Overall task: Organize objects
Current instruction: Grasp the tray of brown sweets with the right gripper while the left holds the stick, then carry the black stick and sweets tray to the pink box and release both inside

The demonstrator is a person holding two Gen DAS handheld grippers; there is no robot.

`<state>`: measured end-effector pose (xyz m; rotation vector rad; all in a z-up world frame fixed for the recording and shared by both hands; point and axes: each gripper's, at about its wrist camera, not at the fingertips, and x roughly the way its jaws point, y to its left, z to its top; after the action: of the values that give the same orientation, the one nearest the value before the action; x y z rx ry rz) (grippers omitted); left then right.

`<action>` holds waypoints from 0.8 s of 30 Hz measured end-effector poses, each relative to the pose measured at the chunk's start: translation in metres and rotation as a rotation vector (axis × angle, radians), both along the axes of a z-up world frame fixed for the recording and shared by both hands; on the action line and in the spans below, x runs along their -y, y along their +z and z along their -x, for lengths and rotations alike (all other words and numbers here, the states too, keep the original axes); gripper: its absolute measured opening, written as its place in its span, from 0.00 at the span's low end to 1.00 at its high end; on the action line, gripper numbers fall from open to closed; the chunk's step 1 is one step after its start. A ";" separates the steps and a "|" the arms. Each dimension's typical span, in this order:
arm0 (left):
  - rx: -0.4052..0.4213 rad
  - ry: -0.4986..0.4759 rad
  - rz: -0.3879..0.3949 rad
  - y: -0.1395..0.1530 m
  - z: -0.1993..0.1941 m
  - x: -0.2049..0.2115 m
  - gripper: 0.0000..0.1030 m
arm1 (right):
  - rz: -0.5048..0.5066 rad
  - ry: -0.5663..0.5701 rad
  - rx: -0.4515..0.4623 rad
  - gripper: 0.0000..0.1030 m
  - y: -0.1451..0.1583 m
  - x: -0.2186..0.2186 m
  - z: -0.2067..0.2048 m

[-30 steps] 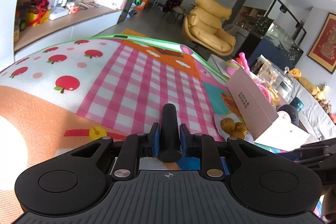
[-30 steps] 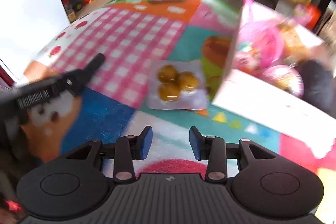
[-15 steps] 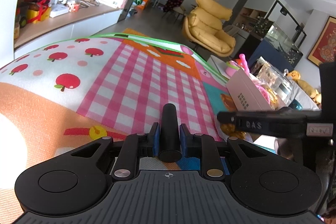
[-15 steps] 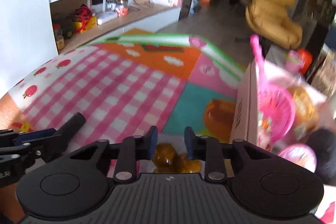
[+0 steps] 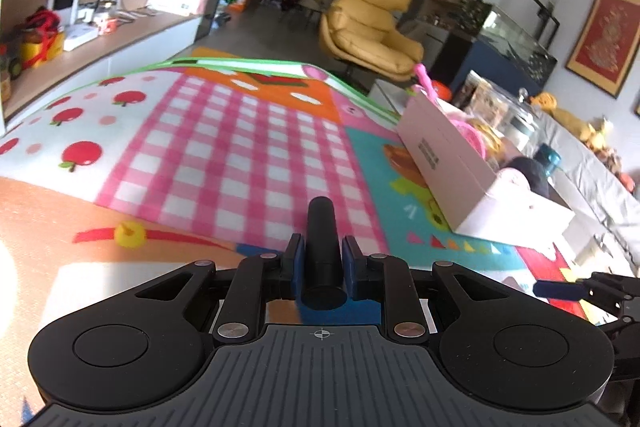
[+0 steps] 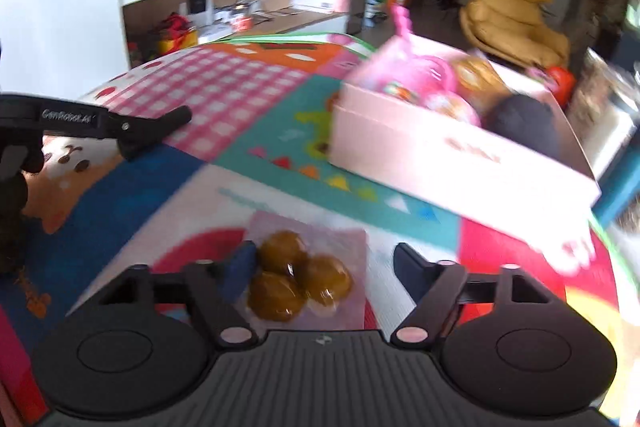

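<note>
Living-room play mat (image 6: 256,83), patchwork print. Right gripper (image 6: 320,267) jaws opening, now wide apart, over packet of brown balls (image 6: 296,277), which has shifted from beside pink box (image 6: 440,155) to lower centre; not yet in box. Left gripper (image 5: 323,259) clamped on black cylinder (image 5: 322,227), unchanged.

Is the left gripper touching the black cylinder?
Touching. The left wrist view shows the left gripper with both blue pads pressed against the sides of the black cylinder, no gap visible.
</note>
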<state>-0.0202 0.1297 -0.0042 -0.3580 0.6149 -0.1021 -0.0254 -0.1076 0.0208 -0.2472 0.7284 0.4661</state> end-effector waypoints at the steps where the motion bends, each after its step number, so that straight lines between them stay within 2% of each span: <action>1: 0.000 0.000 -0.007 0.000 0.000 0.002 0.22 | -0.022 -0.015 -0.016 0.77 0.000 0.006 0.002; 6: -0.001 -0.010 -0.013 0.001 0.001 0.008 0.22 | -0.086 -0.034 -0.036 0.83 -0.002 0.019 0.018; 10: 0.005 -0.043 -0.039 0.001 0.001 0.019 0.23 | -0.105 -0.039 -0.040 0.87 -0.003 0.014 0.016; 15: 0.004 -0.043 -0.005 -0.002 0.001 0.015 0.23 | -0.069 0.006 -0.017 0.89 -0.007 -0.003 0.016; 20: 0.005 -0.043 -0.004 -0.002 0.001 0.012 0.23 | -0.067 0.026 -0.022 0.89 -0.007 -0.007 0.010; 24: 0.005 -0.042 0.025 -0.003 0.002 0.009 0.23 | -0.060 0.036 -0.037 0.97 -0.008 -0.011 0.002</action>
<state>-0.0221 0.1208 -0.0074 -0.3693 0.6169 -0.1509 -0.0277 -0.0962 0.0127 -0.1960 0.7461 0.5269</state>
